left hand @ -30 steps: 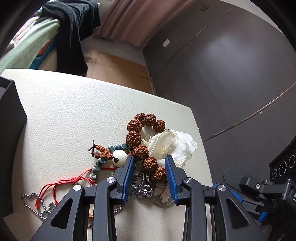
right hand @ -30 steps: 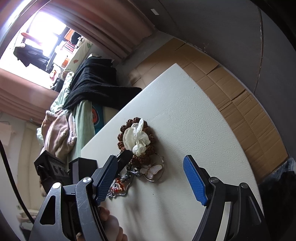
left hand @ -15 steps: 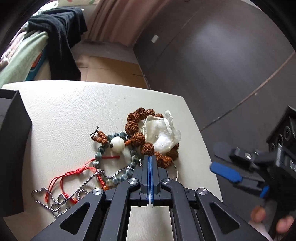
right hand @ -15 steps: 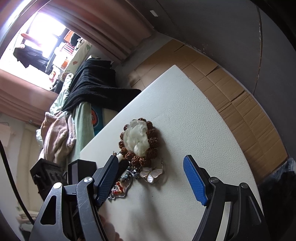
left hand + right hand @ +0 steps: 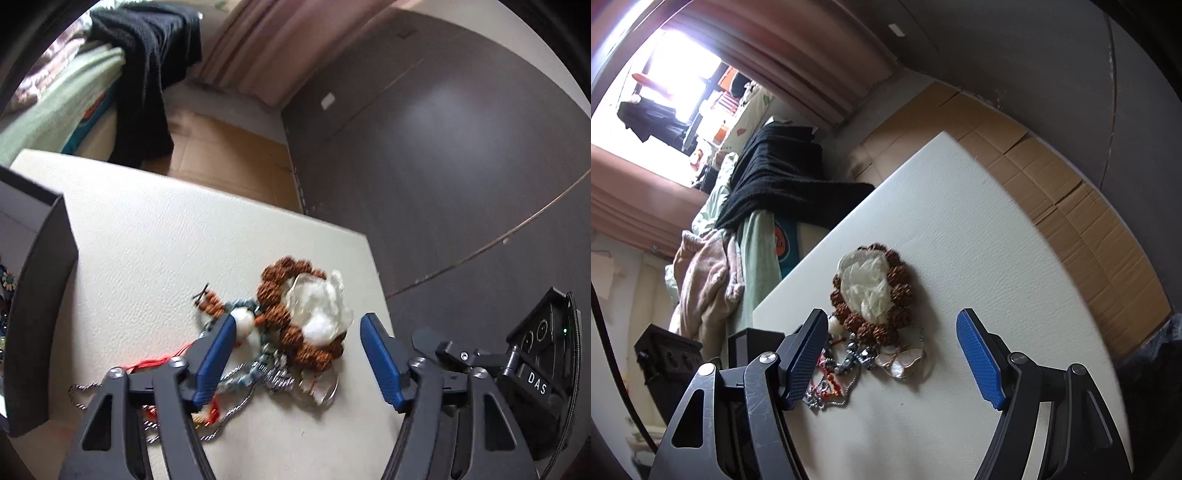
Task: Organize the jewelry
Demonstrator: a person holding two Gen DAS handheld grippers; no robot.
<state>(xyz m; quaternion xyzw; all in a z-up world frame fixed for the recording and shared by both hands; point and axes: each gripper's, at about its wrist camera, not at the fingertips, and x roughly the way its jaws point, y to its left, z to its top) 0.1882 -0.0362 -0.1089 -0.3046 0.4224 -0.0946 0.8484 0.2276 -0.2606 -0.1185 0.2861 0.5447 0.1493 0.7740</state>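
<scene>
A tangle of jewelry lies on the white table (image 5: pixel 155 236). A brown seed-bead bracelet (image 5: pixel 275 291) rings a crumpled white tissue (image 5: pixel 317 306); both also show in the right wrist view, bracelet (image 5: pixel 900 291) and tissue (image 5: pixel 866 284). Beside them lie a grey-blue bead bracelet with a white bead (image 5: pixel 242 319), red cord (image 5: pixel 155 363), silver chains (image 5: pixel 236 373) and a shell butterfly pendant (image 5: pixel 899 362). My left gripper (image 5: pixel 299 356) is open and empty, hovering over the pile. My right gripper (image 5: pixel 892 354) is open and empty above the pendant.
A dark jewelry box (image 5: pixel 33 302) stands at the table's left edge; it also shows in the right wrist view (image 5: pixel 746 343). The right gripper's body (image 5: pixel 532 373) sits off the table's right edge. Cardboard floor (image 5: pixel 1052 177) and a bed with clothes (image 5: pixel 768 184) lie beyond.
My left gripper was open around the brown bracelet, shut empty half a second ago as it drew back, and is now open again. The tissue and bracelet settled flat. The right gripper stayed open.
</scene>
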